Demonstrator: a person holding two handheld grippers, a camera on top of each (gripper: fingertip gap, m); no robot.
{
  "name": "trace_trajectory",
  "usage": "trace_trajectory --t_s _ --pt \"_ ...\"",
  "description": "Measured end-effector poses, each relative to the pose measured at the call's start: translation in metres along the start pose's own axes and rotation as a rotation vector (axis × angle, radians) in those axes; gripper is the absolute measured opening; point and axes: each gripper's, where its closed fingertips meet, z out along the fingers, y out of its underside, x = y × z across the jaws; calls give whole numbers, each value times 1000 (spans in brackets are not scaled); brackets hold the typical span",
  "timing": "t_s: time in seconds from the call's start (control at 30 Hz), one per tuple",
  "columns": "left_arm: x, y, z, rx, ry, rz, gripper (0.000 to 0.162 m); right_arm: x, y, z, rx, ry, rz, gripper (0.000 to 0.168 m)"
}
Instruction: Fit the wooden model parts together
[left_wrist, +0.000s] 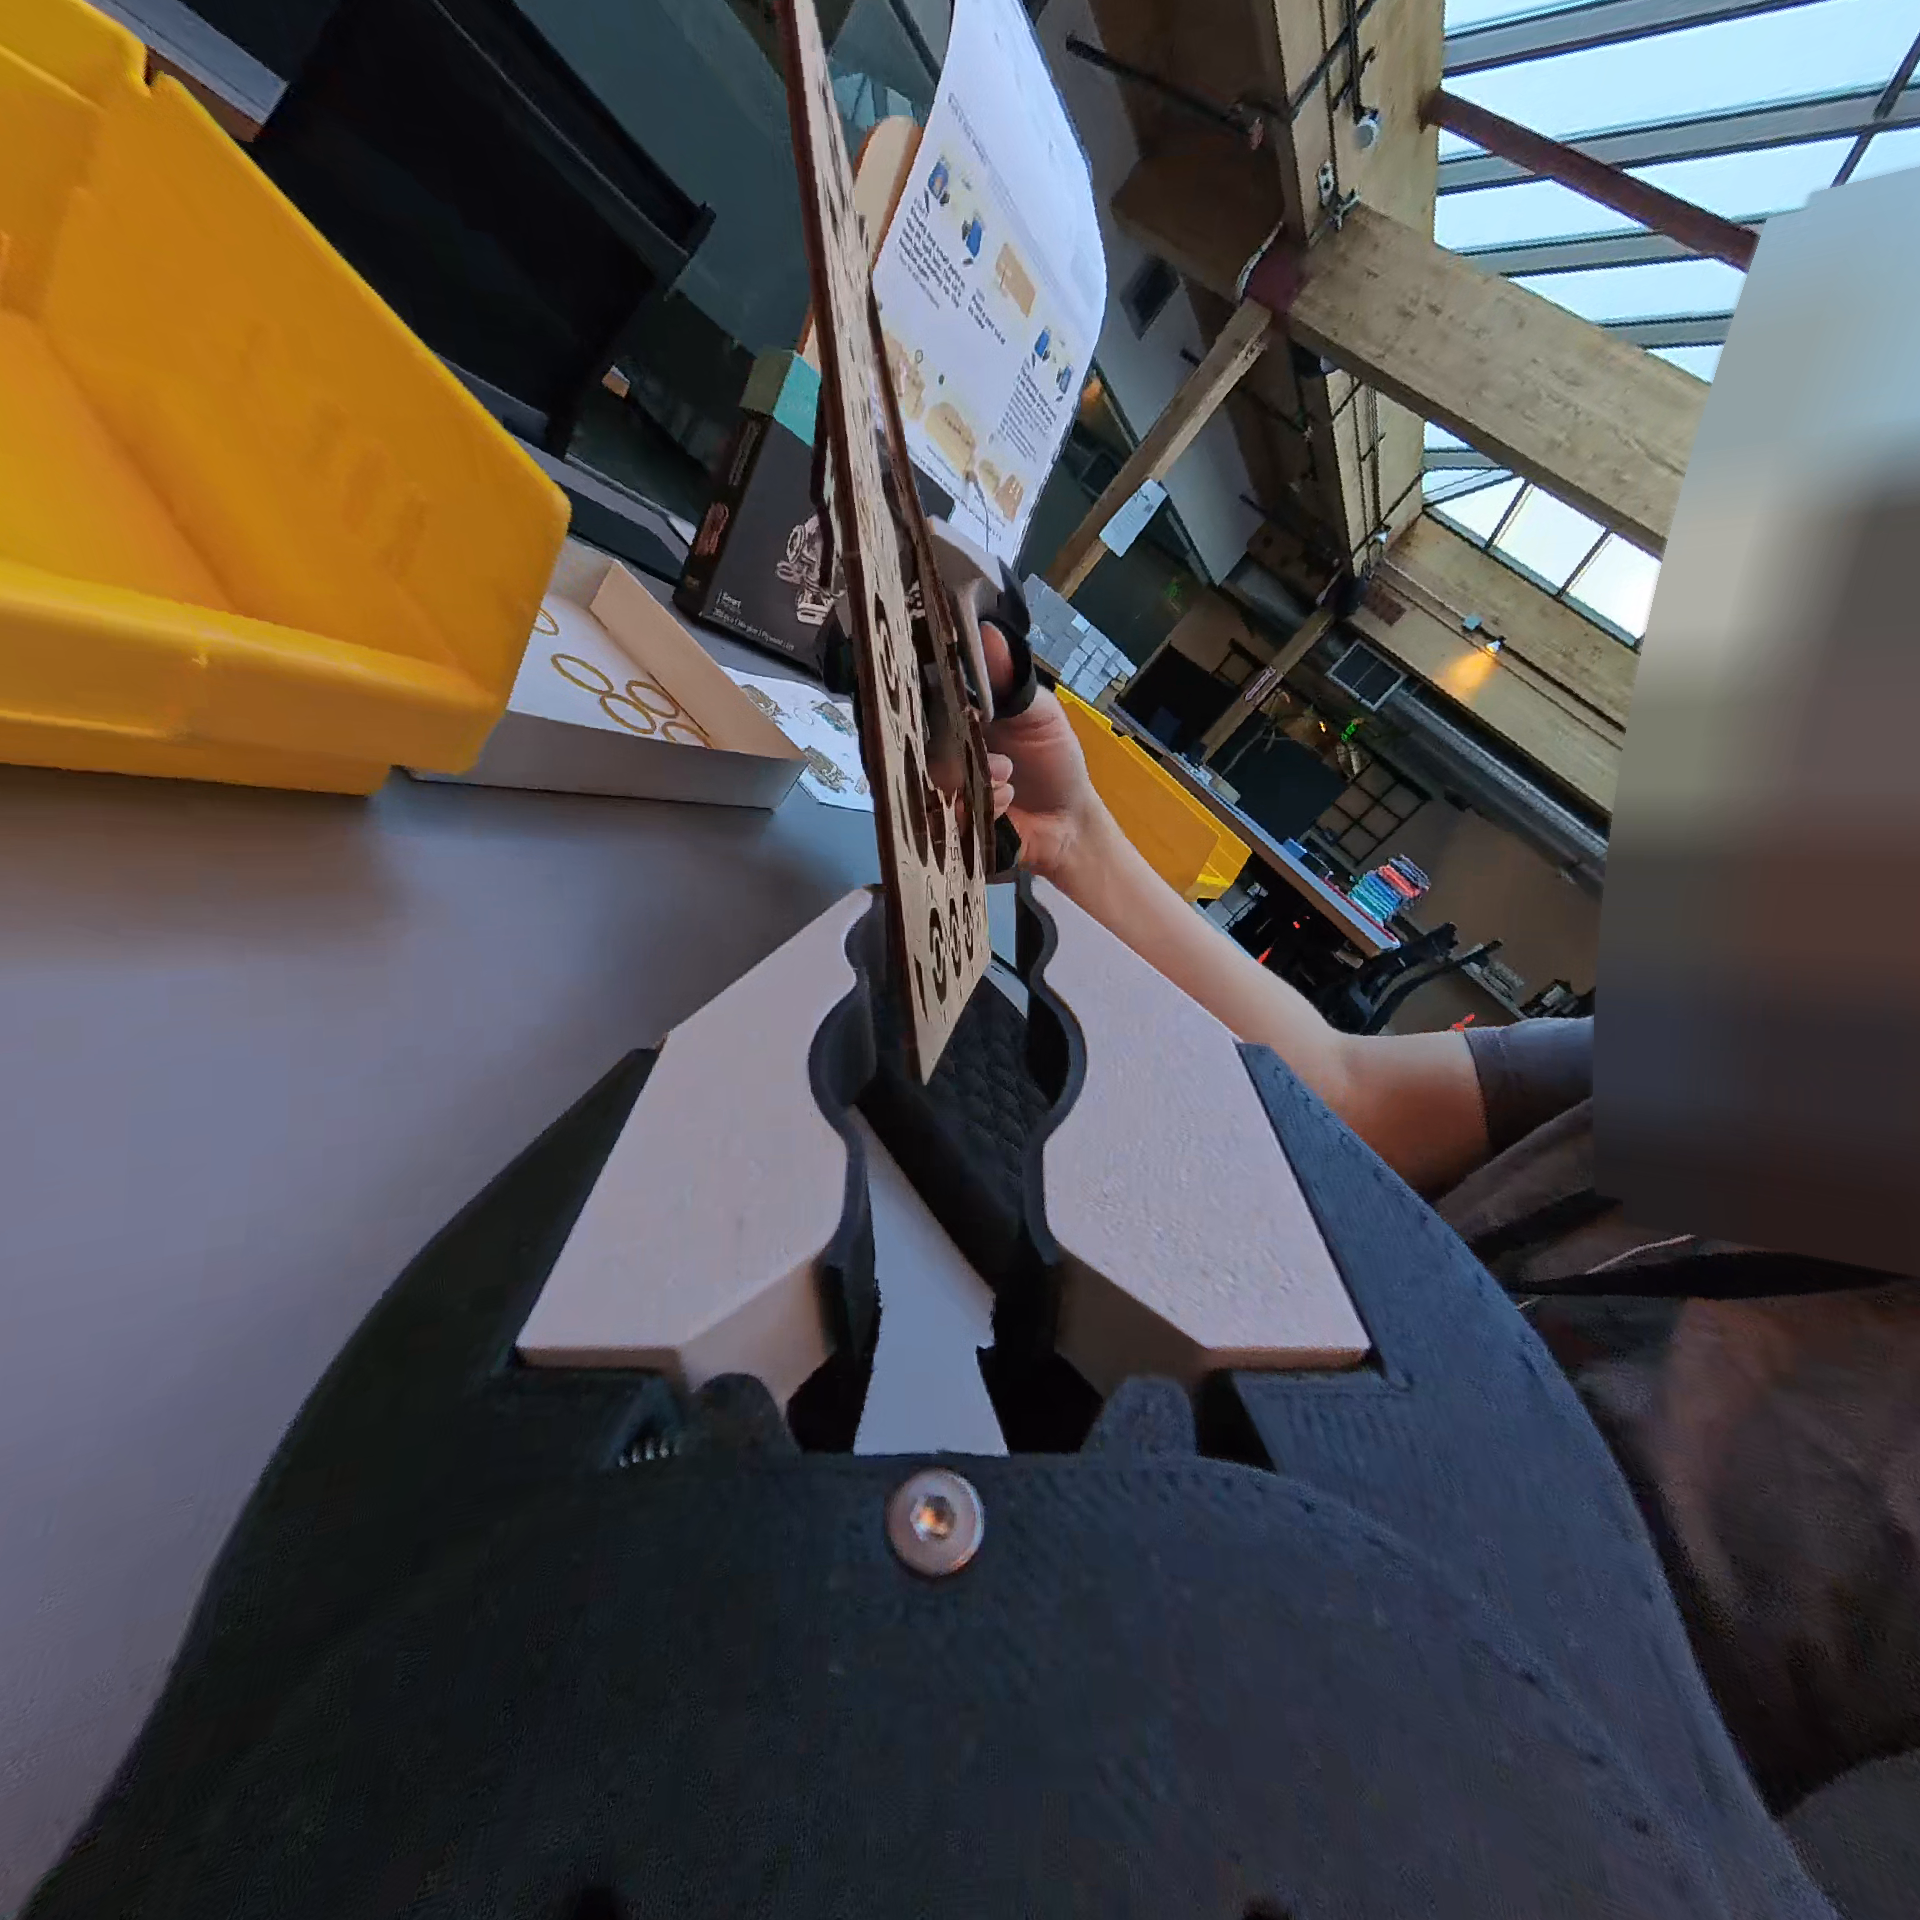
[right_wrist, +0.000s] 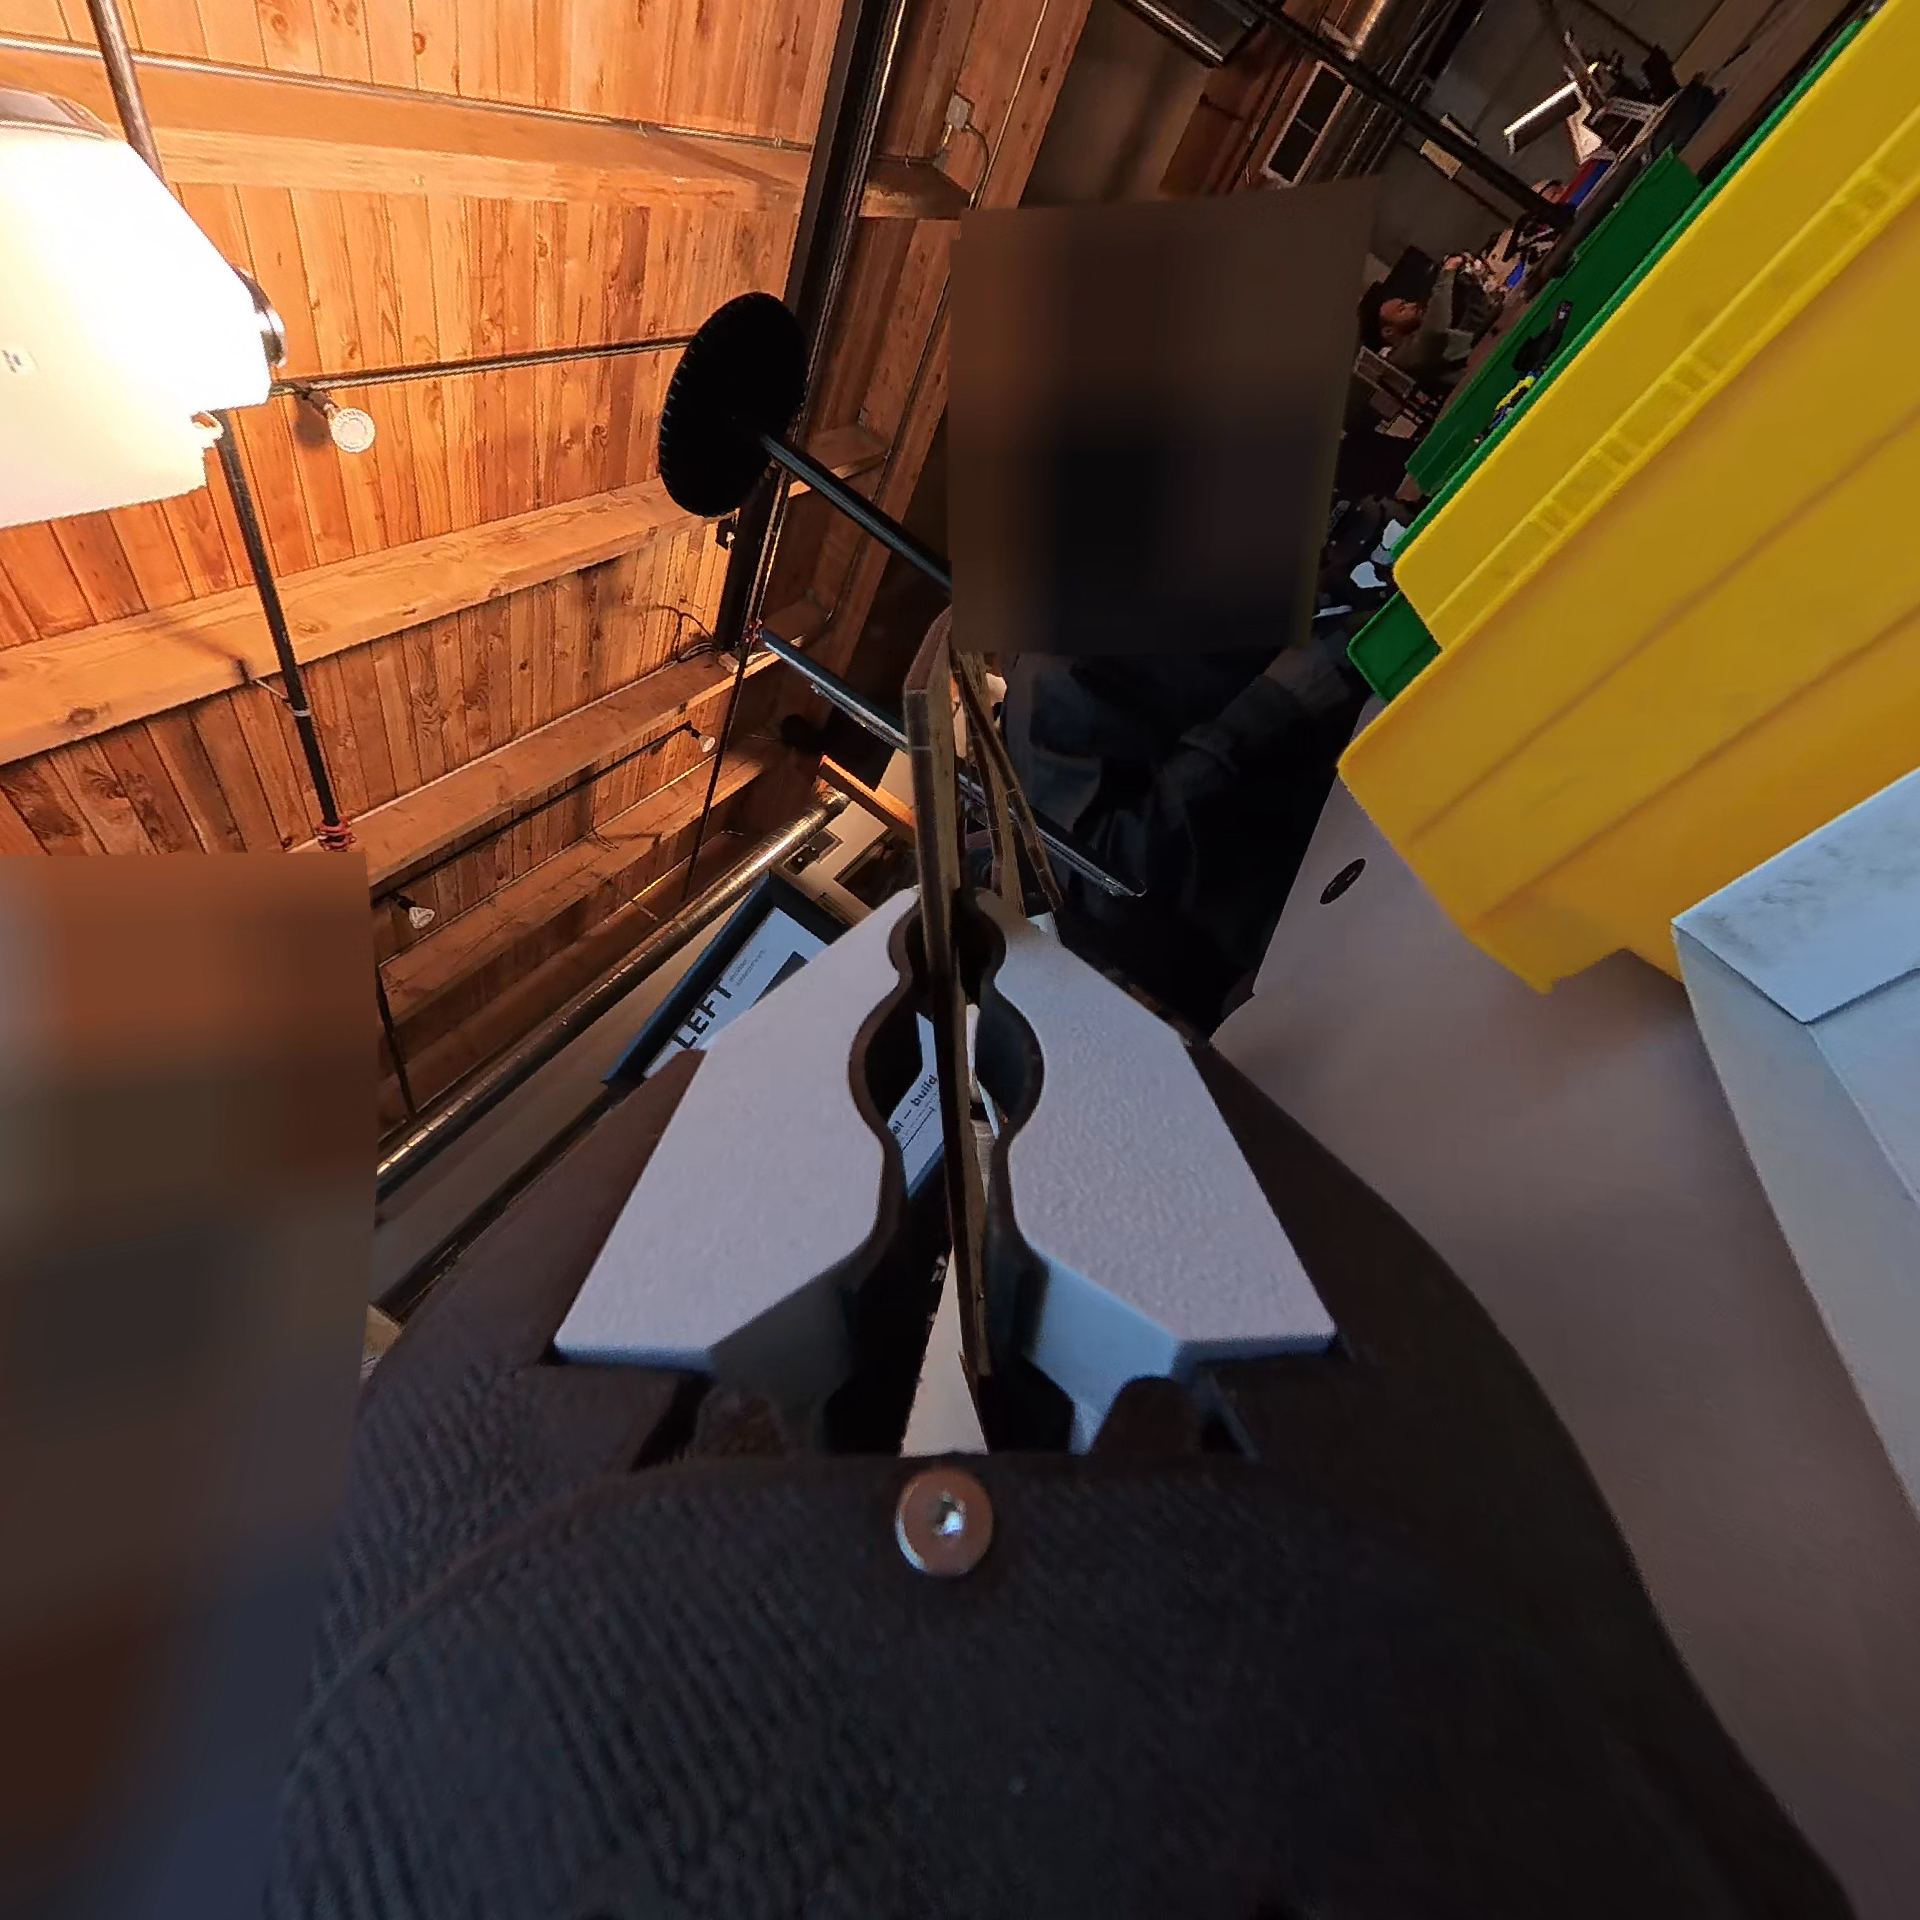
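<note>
A thin laser-cut wooden sheet (left_wrist: 847, 312) stands on edge above the grey table (left_wrist: 364, 987). In the left wrist view its lower corner sits between the white fingers of my left gripper (left_wrist: 951, 904). The jaws stand partly apart; the sheet lies against the left finger and a gap shows beside the right one. My right gripper (left_wrist: 997, 644), held in a hand, grips the sheet higher up. In the right wrist view my right gripper (right_wrist: 951, 925) is shut on the sheet (right_wrist: 930, 810), seen edge-on, with thin wooden pieces fanning beyond the tips.
A yellow bin (left_wrist: 260, 468) stands at the left, with a white tray of gold rings (left_wrist: 623, 707), a black box (left_wrist: 748, 540) and a printed instruction sheet (left_wrist: 997, 281) behind it. In the right wrist view, yellow bins (right_wrist: 1662, 571) and a white box (right_wrist: 1818, 1039) stand on the right. Left tips to right tips: about 15 centimetres.
</note>
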Motion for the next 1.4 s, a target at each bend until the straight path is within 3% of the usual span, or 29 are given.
trace_trajectory --t_s 0.07,0.27,0.43,0.53,0.67,0.93,1.2,1.4 --pt "-1 5 5 -3 32 -36 21 -1 -1 -2 0 3 -5 1" --pt "-4 14 10 8 62 -42 1 -1 2 -1 -20 1 10 1" --pt "-2 11 4 30 59 -21 1 4 5 1 -28 9 27 1" --pt "2 11 1 33 79 -35 4 9 6 2 -24 18 69 0" --pt "1 9 -3 43 82 -74 27 16 10 3 -26 33 117 0" --pt "17 26 17 -51 173 -104 31 6 13 13 -31 -5 101 5" --pt "39 8 41 174 219 -28 42 -2 0 17 64 -13 55 1" --pt "27 -3 56 298 29 59 18 -5 -3 17 101 -33 54 1"
